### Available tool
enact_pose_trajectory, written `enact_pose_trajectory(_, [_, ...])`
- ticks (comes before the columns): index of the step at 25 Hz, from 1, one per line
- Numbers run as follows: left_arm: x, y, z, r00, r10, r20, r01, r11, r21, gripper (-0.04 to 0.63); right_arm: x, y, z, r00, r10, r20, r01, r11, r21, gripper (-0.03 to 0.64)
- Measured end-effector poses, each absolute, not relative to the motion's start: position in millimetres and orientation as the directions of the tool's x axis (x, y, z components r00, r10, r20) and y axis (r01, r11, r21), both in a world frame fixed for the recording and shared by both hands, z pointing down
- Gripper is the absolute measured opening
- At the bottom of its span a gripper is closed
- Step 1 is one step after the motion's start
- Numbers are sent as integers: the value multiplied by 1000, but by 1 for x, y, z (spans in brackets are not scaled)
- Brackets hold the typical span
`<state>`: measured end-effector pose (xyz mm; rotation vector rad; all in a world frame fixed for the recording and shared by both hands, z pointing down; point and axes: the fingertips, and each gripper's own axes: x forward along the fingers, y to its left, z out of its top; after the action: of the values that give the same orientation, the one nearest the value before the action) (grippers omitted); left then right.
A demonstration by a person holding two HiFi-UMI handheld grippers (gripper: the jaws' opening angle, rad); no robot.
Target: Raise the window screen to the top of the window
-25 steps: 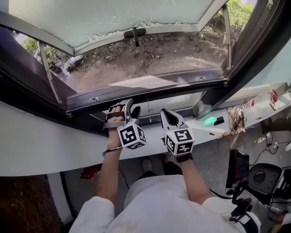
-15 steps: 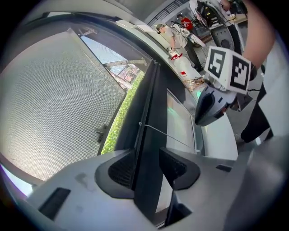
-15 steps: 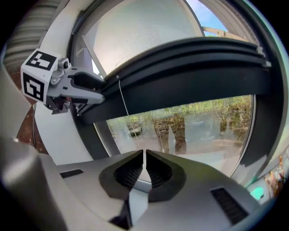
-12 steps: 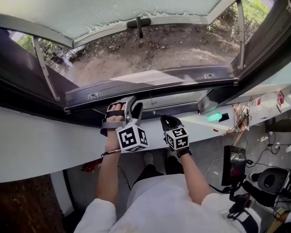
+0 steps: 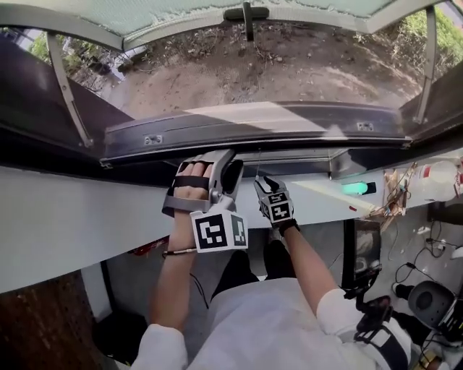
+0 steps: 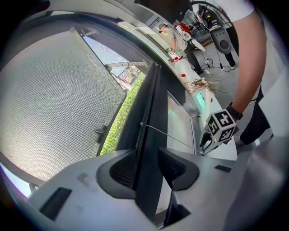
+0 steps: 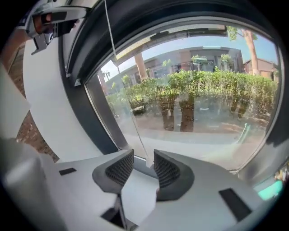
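Window screen bar [image 5: 289,134] runs lengthwise above the sill's [image 5: 87,217] far edge, between the left gripper [image 6: 146,155] fingers, which have just been closing and now pinch it; right gripper [image 7: 143,155] fingers, just opened, straddle the thin cord [image 7: 135,131] without gripping.

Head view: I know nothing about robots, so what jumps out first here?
A big mesh panel tilts outward over bare ground along the top. Across the middle runs a dark bar; the left gripper, its jaws just closing, pinches it. On the white sill at right, a small green light glows.
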<state>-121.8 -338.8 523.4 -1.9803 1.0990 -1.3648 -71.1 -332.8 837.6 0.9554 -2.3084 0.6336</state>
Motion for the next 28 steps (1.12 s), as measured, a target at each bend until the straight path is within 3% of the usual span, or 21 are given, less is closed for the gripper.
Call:
enact_pose_trajectory(10, [-123, -341, 525, 147, -839, 524, -357, -539, -763, 149, -93, -375, 857, -555, -499, 666, -744, 655, -129, 134])
enact_pose_trajectory(14, [-123, -341, 527, 133, -838, 529, -352, -539, -765, 150, -86, -373, 860, -521, -511, 683, -764, 637, -107, 6])
enact_pose_trajectory(20, [-124, -339, 530, 79, -838, 540, -282, -538, -794, 150, -69, -339, 860, -543, -475, 692, -769, 612, -183, 3])
enact_pose_trajectory(28, [-123, -338, 530, 88, -846, 526, -286, -527, -800, 150, -59, -277, 852, -538, -445, 716, -758, 627, -179, 3])
